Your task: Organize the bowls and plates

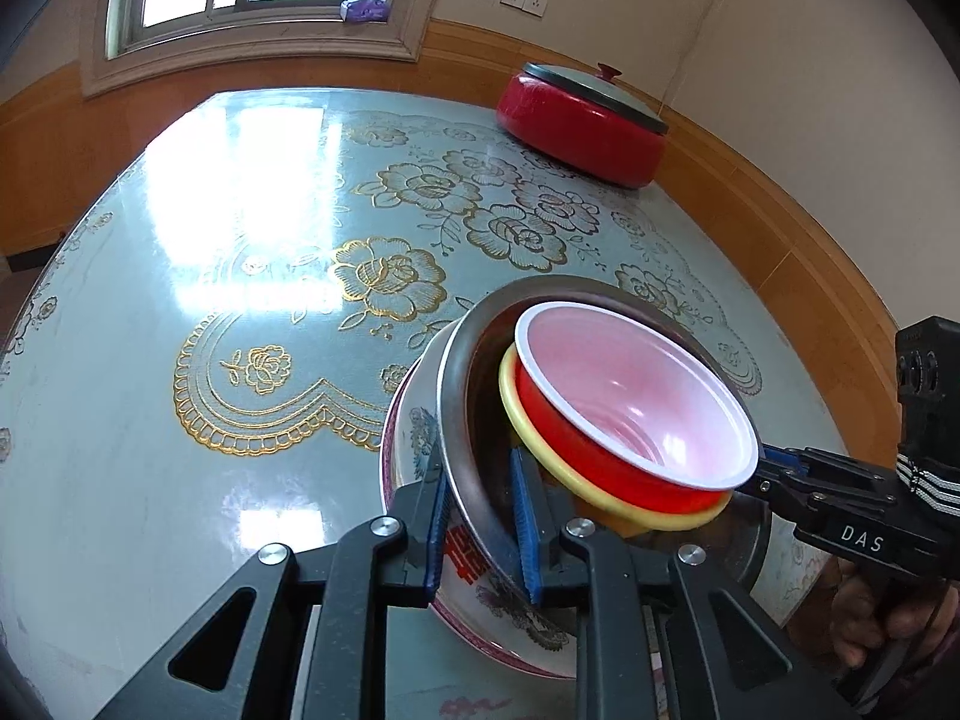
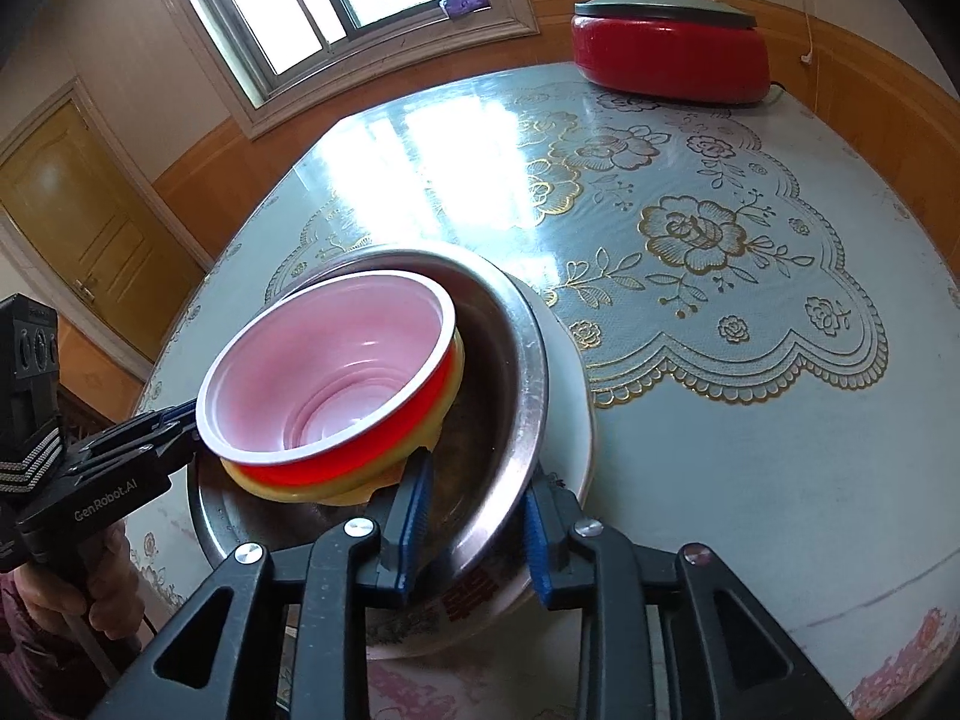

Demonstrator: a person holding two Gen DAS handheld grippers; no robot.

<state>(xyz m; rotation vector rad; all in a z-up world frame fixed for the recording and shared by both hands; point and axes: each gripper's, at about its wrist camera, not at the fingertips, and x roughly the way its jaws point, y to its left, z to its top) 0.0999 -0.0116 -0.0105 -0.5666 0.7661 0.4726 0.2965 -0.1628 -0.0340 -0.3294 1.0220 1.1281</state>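
We can read two brand marks, each on the body of a hand-held gripper. In the left wrist view, white capitals "DAS" stand on the black side of the right gripper [image 1: 774, 465]. In the right wrist view, "GenRobot.AI" runs in pale letters along the black body of the left gripper [image 2: 174, 420]. Red characters are printed on the outer wall of the white patterned bowl [image 1: 414, 438], but we cannot read them.
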